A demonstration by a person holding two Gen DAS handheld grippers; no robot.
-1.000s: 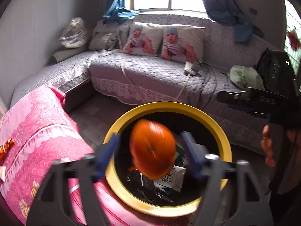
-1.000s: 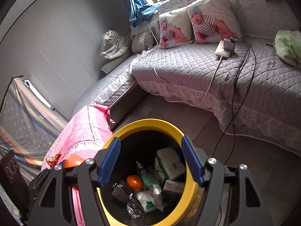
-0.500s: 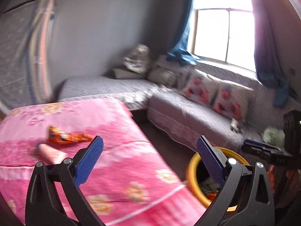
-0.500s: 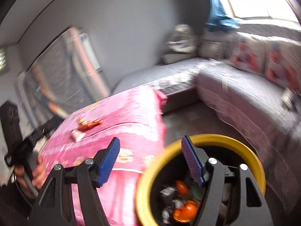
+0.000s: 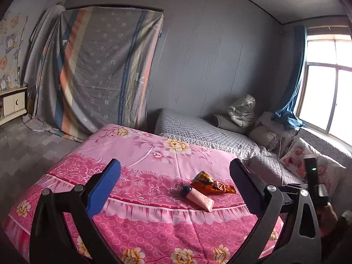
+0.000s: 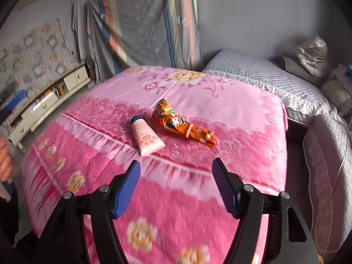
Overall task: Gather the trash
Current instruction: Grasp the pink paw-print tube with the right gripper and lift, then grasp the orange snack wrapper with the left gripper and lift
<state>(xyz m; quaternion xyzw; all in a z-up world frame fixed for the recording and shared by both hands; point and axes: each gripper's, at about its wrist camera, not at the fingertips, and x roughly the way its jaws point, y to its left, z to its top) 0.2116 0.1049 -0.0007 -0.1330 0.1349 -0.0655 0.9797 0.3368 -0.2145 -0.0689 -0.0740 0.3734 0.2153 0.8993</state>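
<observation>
Both grippers hang over the pink bedspread point(image 5: 154, 158), and neither carries anything. The left gripper point(image 5: 175, 186) has its jaws spread wide; the right gripper point(image 6: 176, 186) has its jaws apart too. Just ahead of the left gripper's tips, a bit farther from the right one's, a pink tube point(image 6: 146, 135) lies on the bedspread, touching an orange wrapper point(image 6: 180, 124).

A pink floral bed point(image 6: 220, 114) lies ahead of each tool. On it rest a pink tube point(image 6: 146, 135) and, just beside it, an orange wrapper point(image 6: 182, 125).
</observation>
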